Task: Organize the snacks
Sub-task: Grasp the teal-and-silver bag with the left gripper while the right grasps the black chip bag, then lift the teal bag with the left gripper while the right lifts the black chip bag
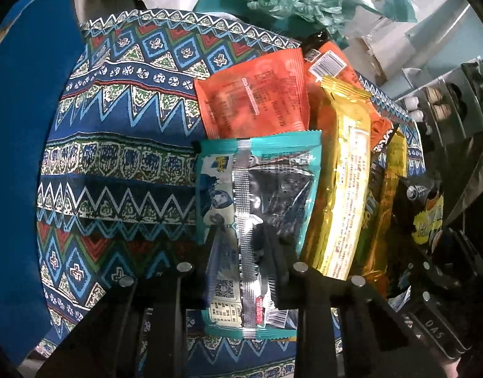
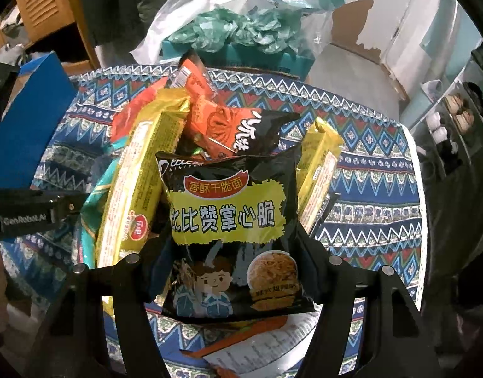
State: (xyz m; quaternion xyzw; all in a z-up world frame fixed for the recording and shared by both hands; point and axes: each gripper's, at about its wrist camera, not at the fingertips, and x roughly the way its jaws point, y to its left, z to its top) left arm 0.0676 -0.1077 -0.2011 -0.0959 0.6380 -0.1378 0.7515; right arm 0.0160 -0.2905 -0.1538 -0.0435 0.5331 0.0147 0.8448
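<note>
Right now both tools are loaded. Left gripper [image 1: 244, 245] is clenched on a teal packet [image 1: 257, 186], seam side up, at the near edge of the snack pile. Right gripper [image 2: 232, 252] pinches a black noodle-snack bag [image 2: 230, 217] by its lower half, held above the heap on the patterned tablecloth [image 2: 374, 186].

Pile itself: two long yellow packs [image 2: 137, 186], an orange packet [image 1: 257, 100], an orange-and-black bag [image 2: 238, 129], all overlapping.

My guess at the step: lifting these two clear for sorting. Best done straight up (the teal packet's top edge touches the orange one), slowly, so neighbours don't drag. Grip low and firm; foil looks slippery. Blue box [image 1: 27, 157] sits left, perhaps the destination.
</note>
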